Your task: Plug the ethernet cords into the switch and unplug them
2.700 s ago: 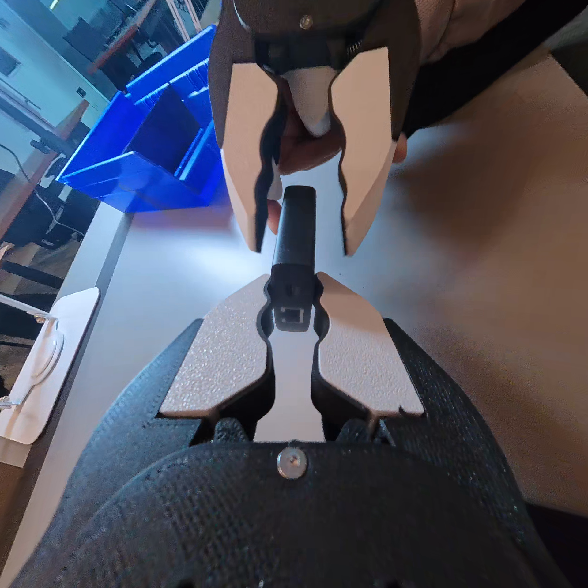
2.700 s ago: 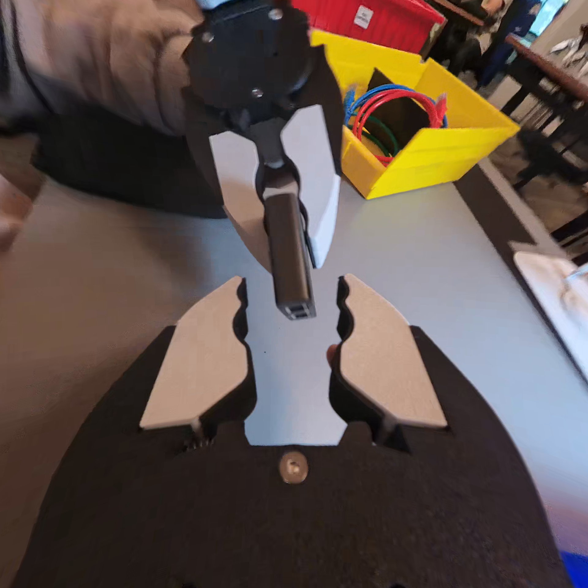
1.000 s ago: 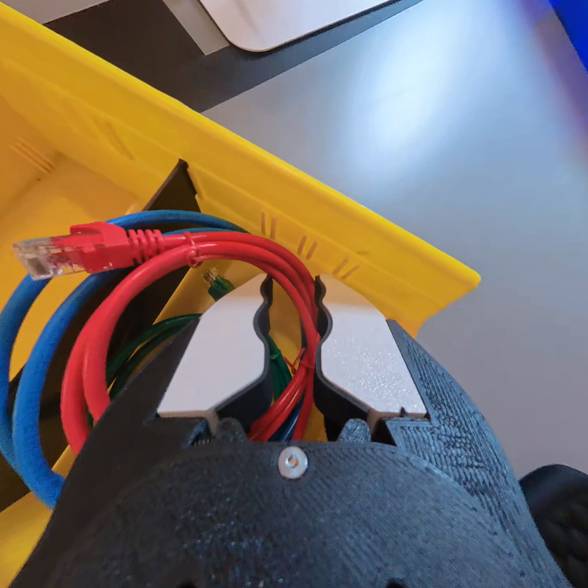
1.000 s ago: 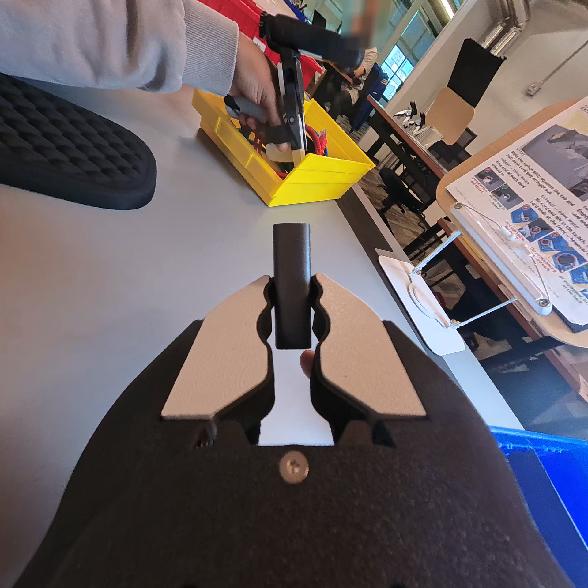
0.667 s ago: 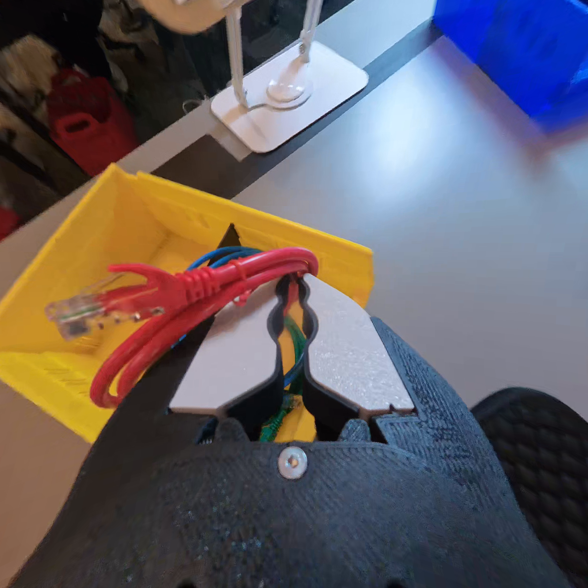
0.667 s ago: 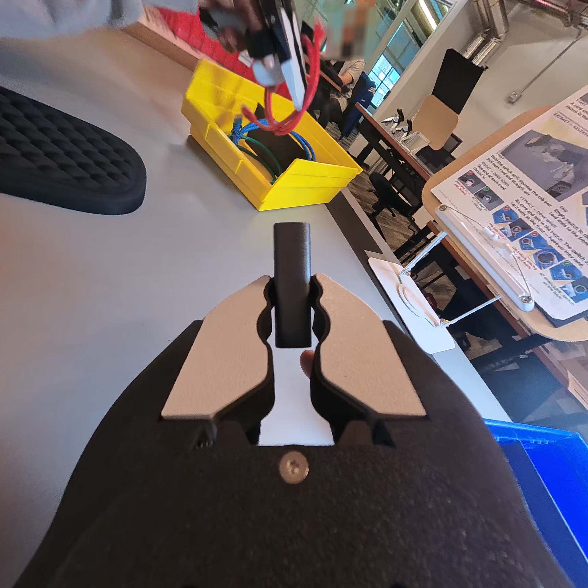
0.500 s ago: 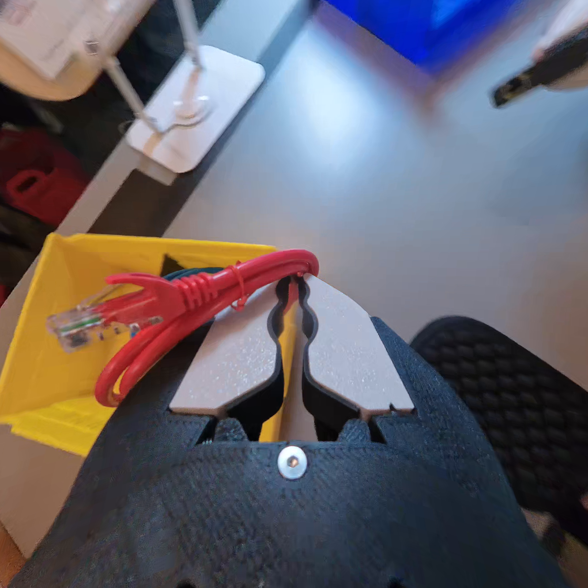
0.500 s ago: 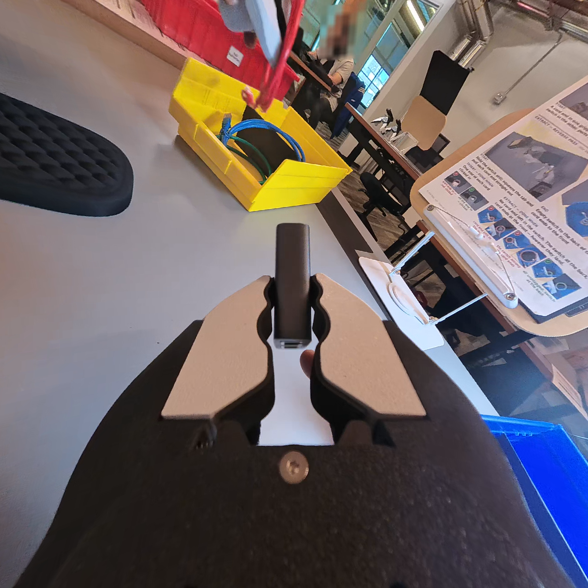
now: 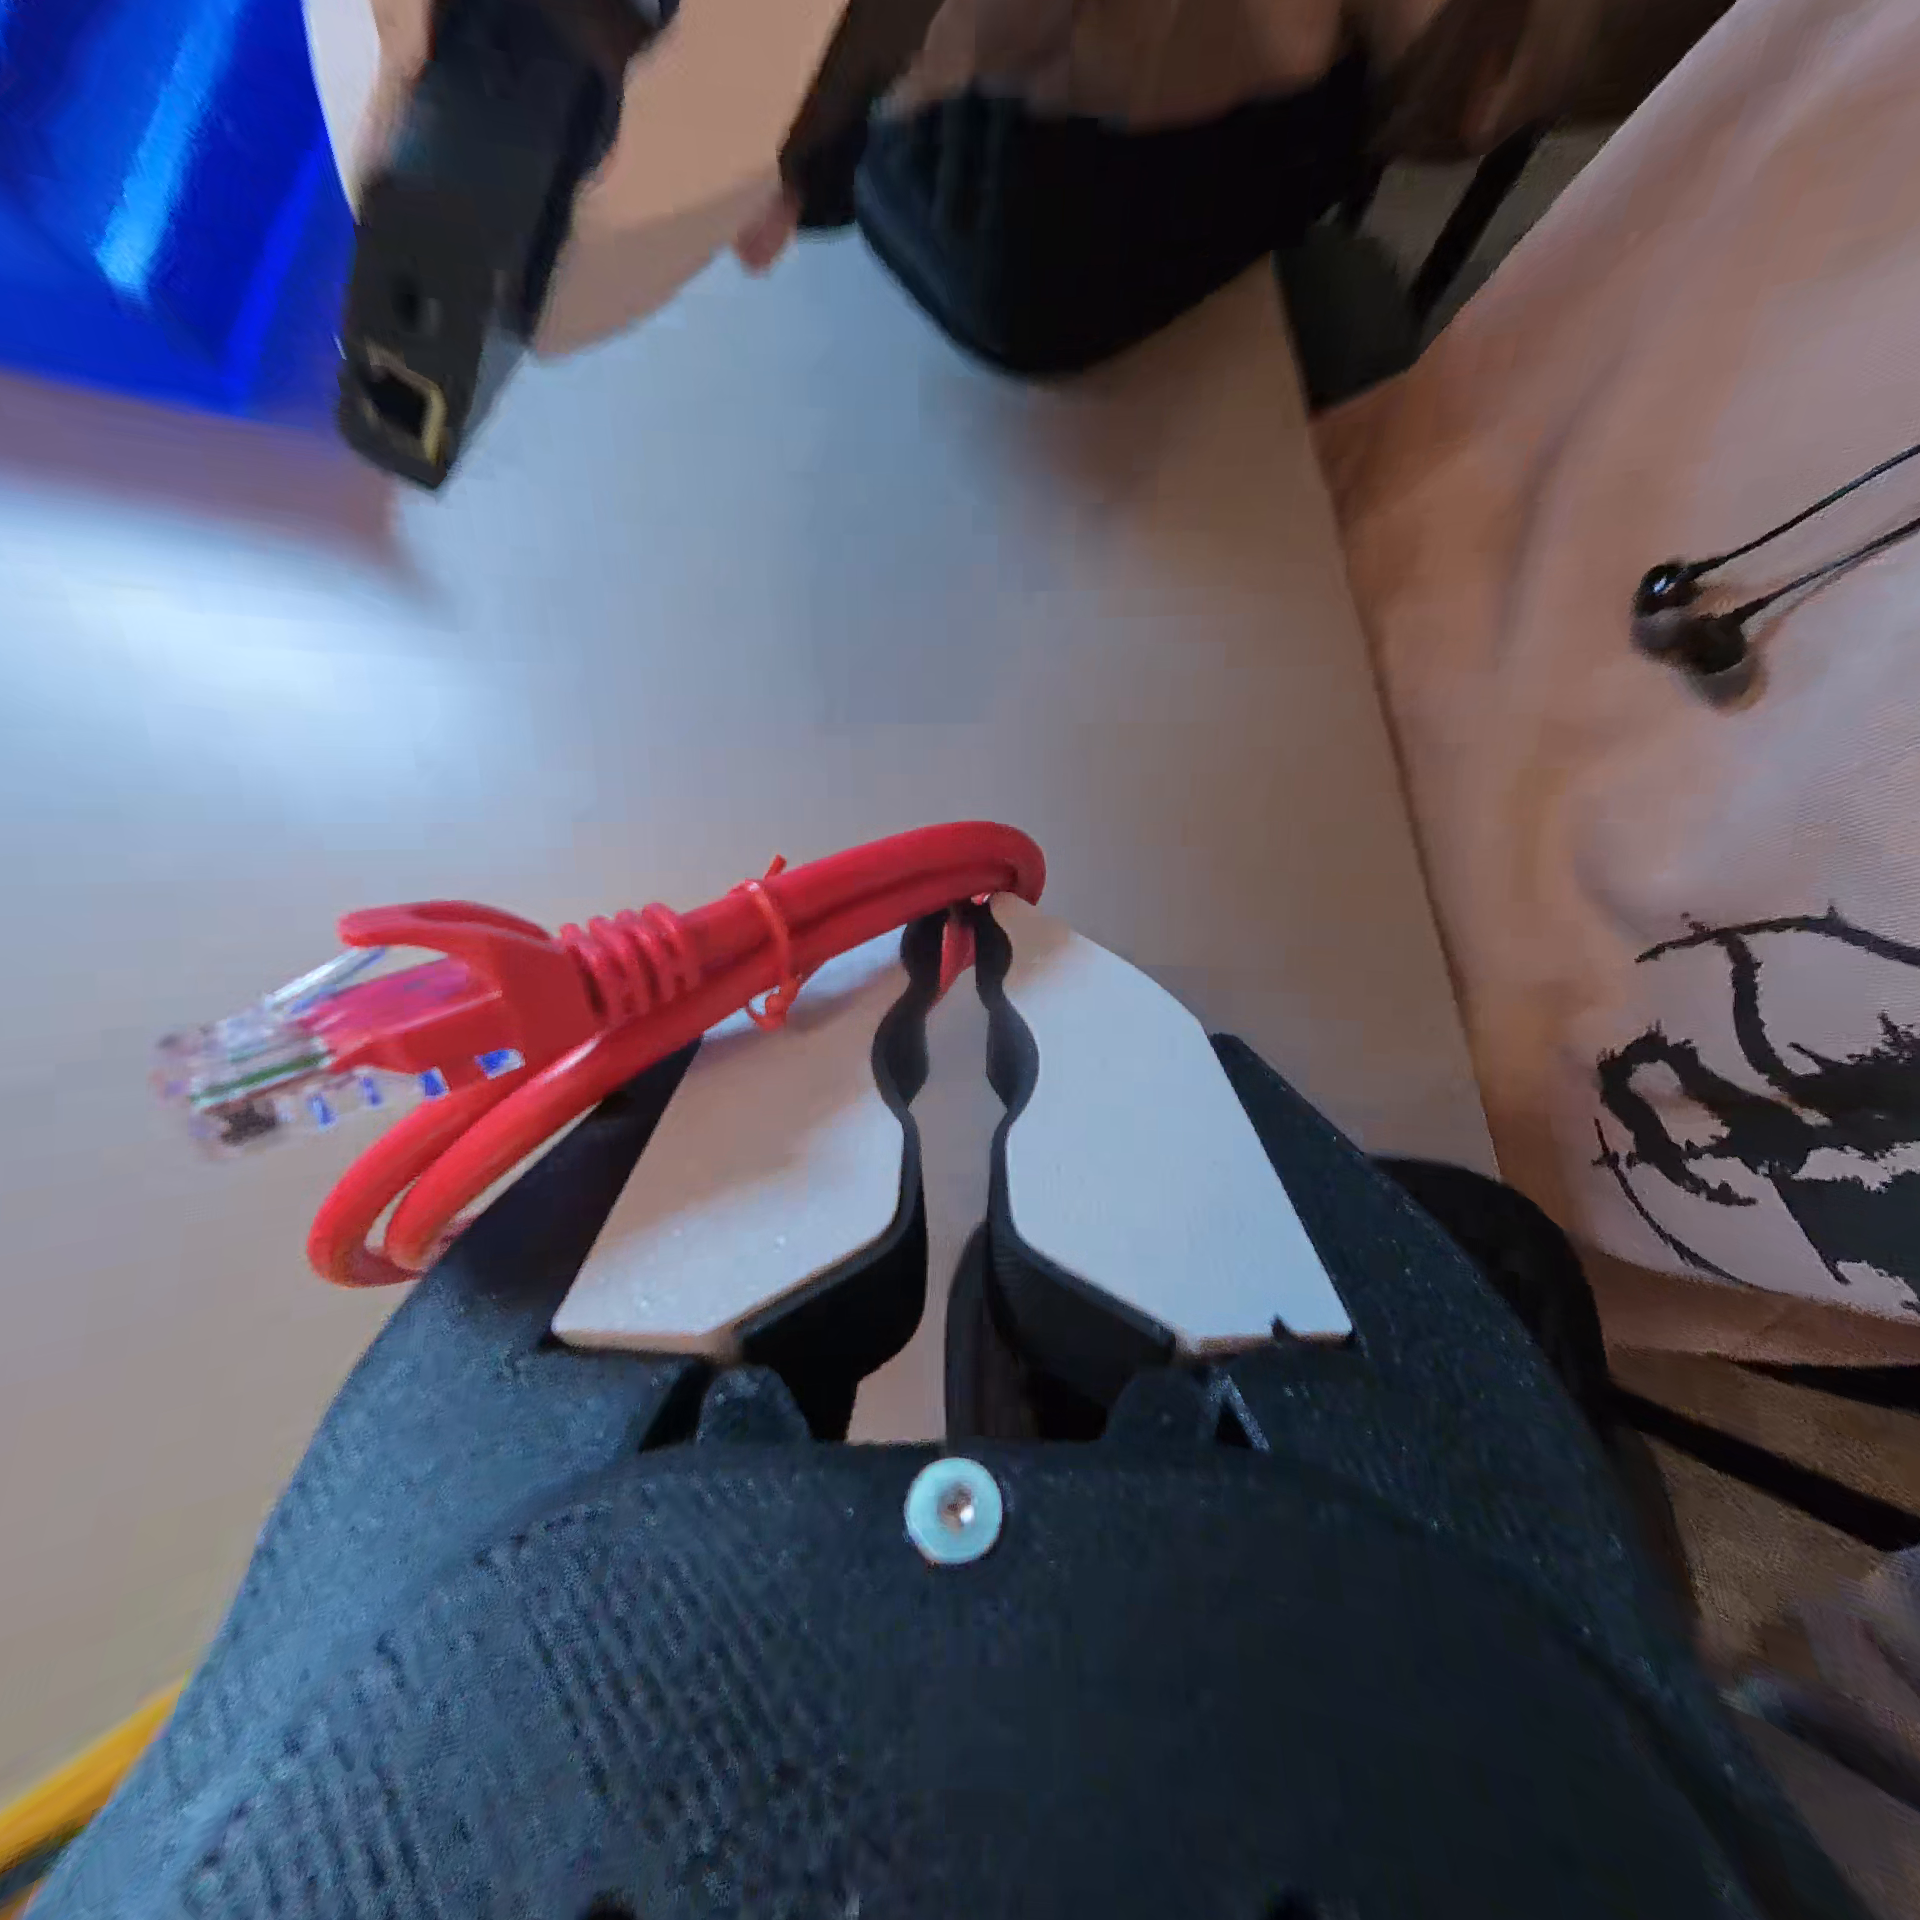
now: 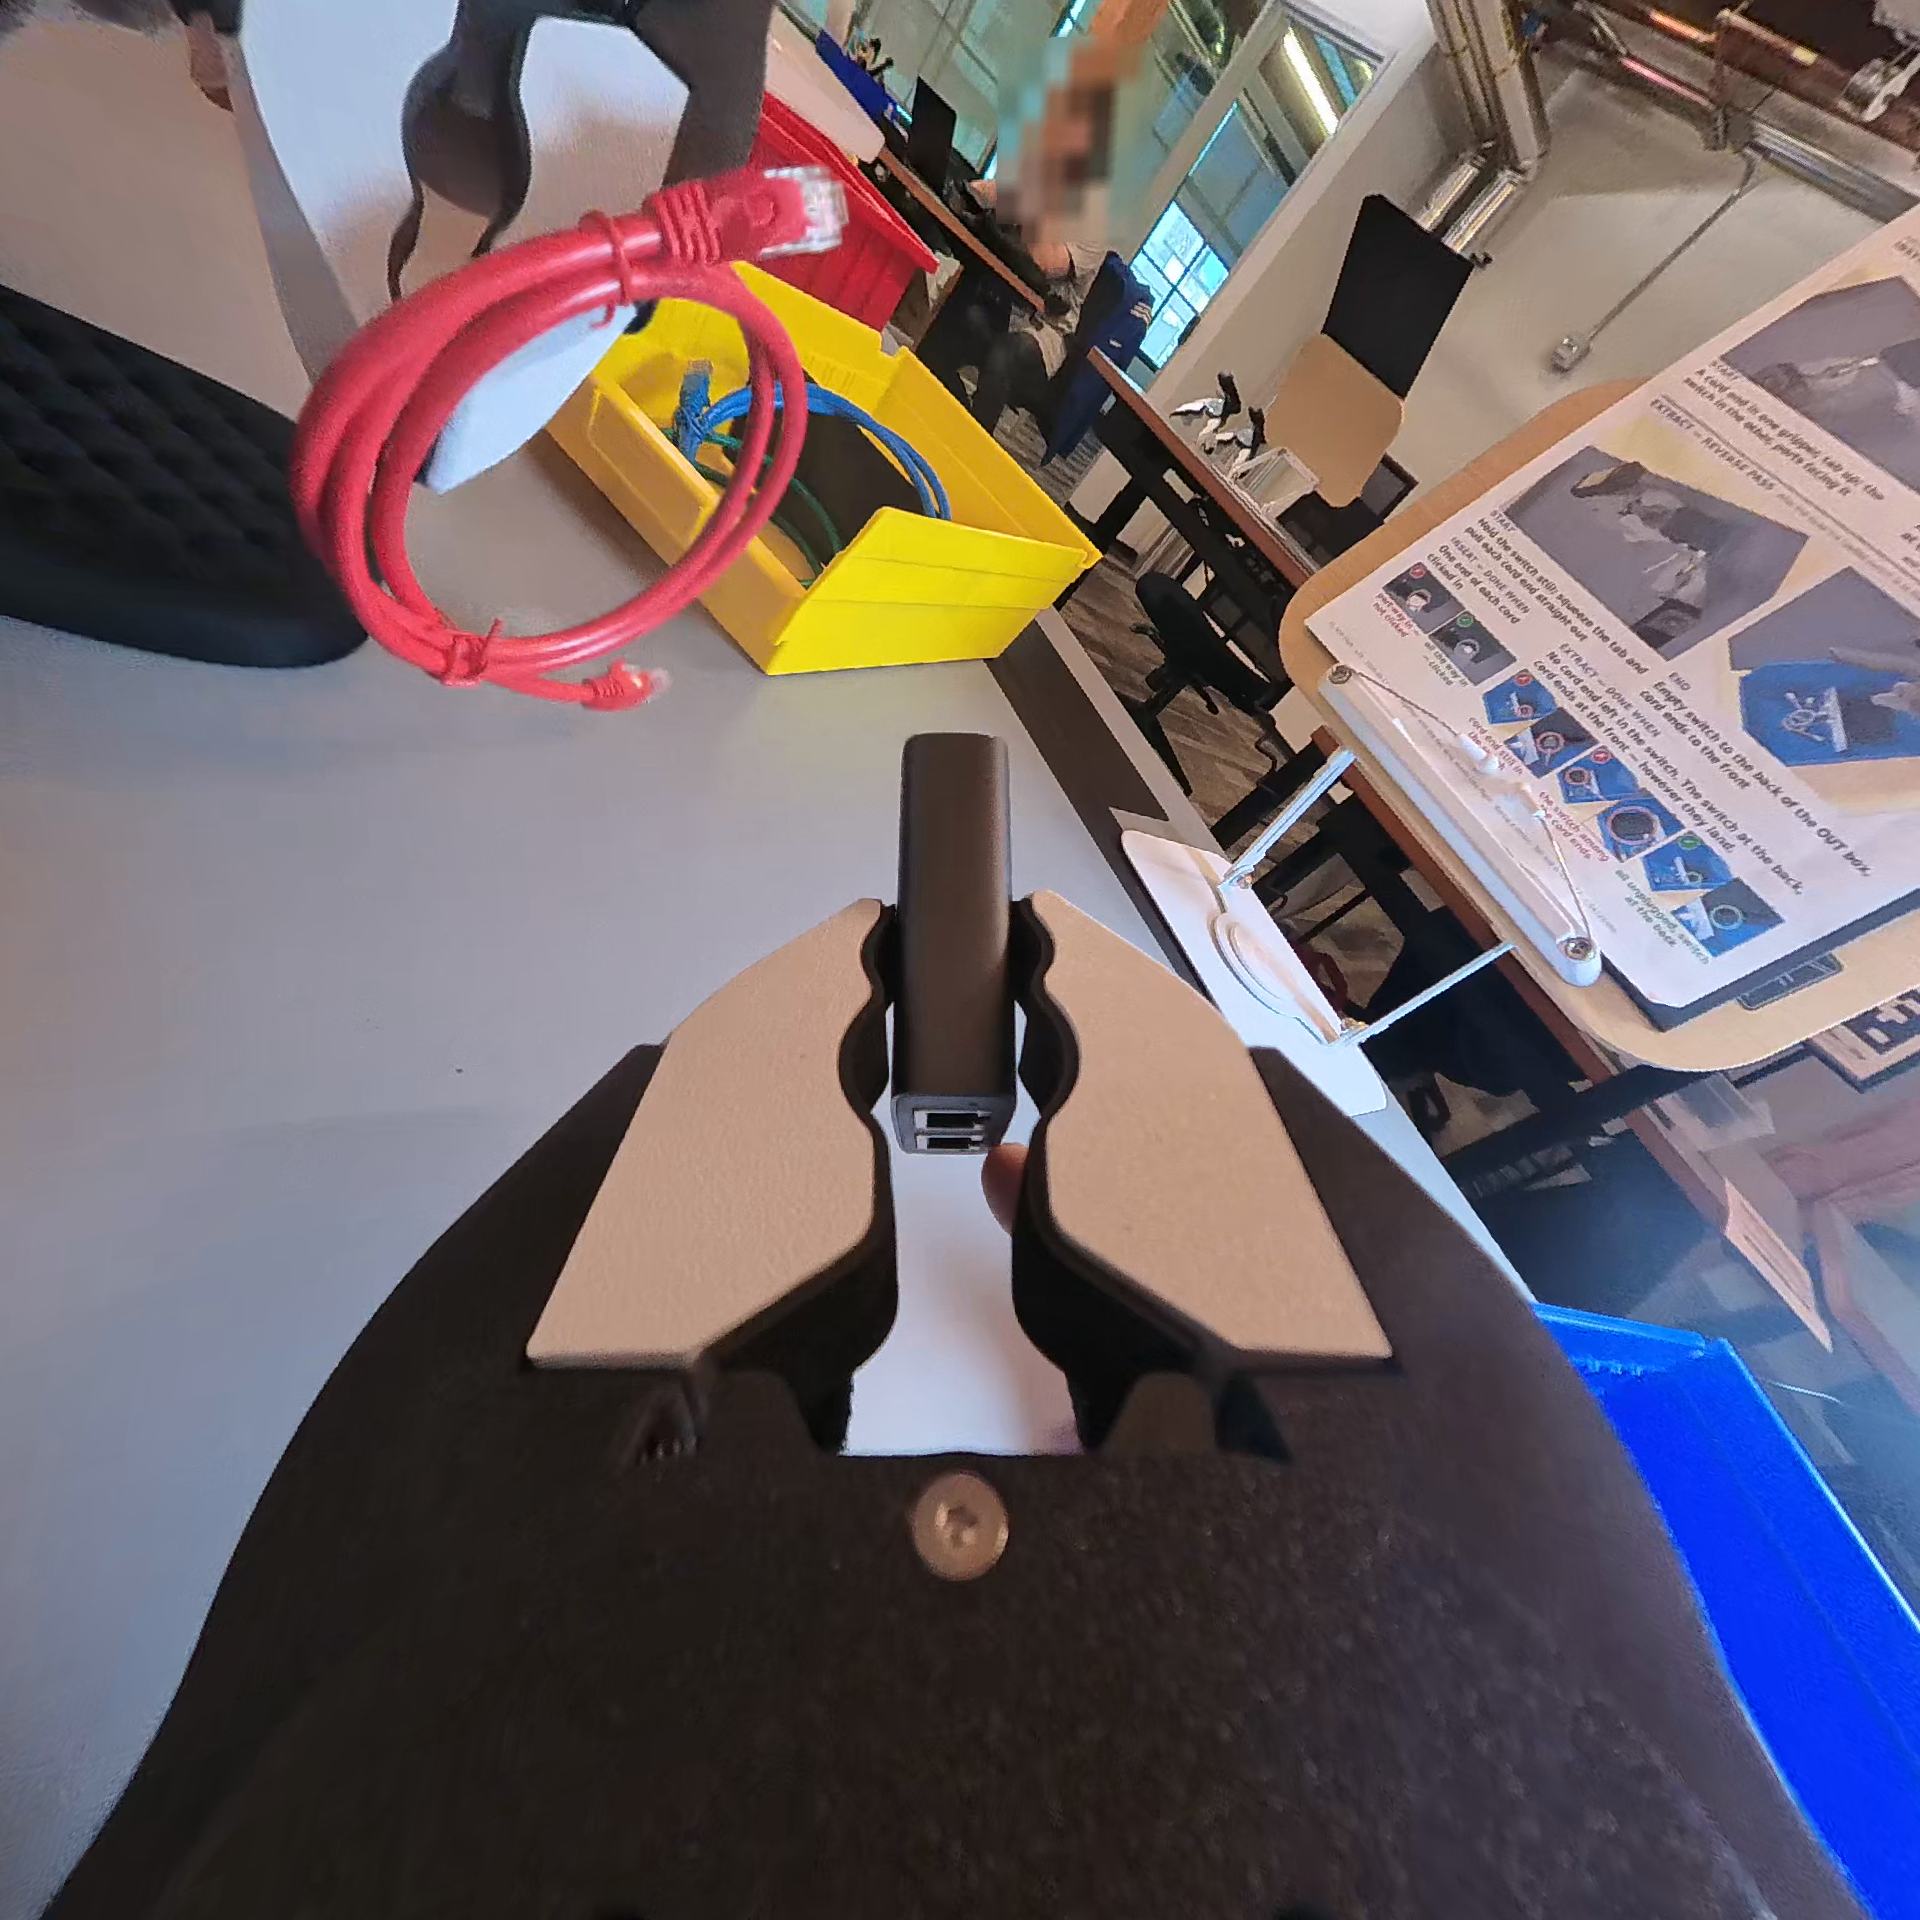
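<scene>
- My left gripper (image 9: 961, 935) was pinched nearly closed on the red ethernet cord (image 9: 831, 904), gripping the bundled coil at its bend rather than at a plug.
- In the left wrist view the clear plug (image 9: 301, 1060) stuck out to the left of the fingertips, its long axis lying across the gripper's line, not along it.
- The rest of the coil hung free below that gripper, tied with a red twist tie (image 10: 462, 655); the second plug (image 10: 623, 686) dangled just above the grey table (image 10: 312, 987).
- Behind the coil sat the yellow bin (image 10: 914, 592), with blue and green cords left inside.
- My right gripper (image 10: 954, 914) was clamped on the black switch (image 10: 954, 904), held lengthwise between the fingers; its stacked end ports faced back towards my own camera.
- From the left wrist view, the switch (image 9: 436, 281) lay up and left of the plug, well apart, one port facing roughly towards it.
- Judgement: the plug must be turned to point along that port's axis before insertion; the left gripper carries it, so it makes the approach.
- Risk: the grip on the coil leaves the plug loosely controlled.
</scene>
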`<state>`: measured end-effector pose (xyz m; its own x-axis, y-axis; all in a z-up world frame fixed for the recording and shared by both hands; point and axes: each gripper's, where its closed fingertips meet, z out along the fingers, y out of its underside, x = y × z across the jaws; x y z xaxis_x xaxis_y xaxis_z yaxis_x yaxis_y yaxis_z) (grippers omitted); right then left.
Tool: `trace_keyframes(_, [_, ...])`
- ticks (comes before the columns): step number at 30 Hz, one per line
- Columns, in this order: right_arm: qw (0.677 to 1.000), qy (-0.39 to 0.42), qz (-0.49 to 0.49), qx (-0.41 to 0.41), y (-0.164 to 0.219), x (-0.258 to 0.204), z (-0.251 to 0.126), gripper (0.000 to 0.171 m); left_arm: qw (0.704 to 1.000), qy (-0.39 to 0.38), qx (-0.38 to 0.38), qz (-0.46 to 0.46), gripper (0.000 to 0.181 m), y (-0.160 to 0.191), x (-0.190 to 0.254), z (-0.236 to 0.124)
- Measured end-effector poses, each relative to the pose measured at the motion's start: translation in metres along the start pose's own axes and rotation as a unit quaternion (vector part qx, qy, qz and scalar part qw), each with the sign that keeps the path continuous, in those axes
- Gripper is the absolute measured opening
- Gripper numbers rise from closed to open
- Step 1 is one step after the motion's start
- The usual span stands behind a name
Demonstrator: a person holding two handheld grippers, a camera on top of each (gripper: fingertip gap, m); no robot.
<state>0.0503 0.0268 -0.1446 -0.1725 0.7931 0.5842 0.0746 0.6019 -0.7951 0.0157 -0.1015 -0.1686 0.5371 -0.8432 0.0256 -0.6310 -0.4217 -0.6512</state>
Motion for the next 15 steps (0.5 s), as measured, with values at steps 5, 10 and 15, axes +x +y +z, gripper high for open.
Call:
trace_keyframes(5, [1.000, 0.013, -0.007, -0.004, 0.003, 0.007, -0.004, 0.021, 0.963, 0.061, 0.251, 0.080, 0.006, -0.041, 0.022, -0.020])
trace_keyframes(10, [1.000, 0.014, -0.005, -0.006, 0.004, 0.009, -0.008, 0.021, 0.973, 0.061, 0.220, -0.021, 0.006, 0.023, 0.016, 0.001])
trace_keyframes(15, [1.000, 0.004, -0.006, -0.008, 0.004, 0.004, -0.002, 0.021, 0.982, 0.022, 0.167, -0.083, 0.006, 0.061, 0.012, -0.004])
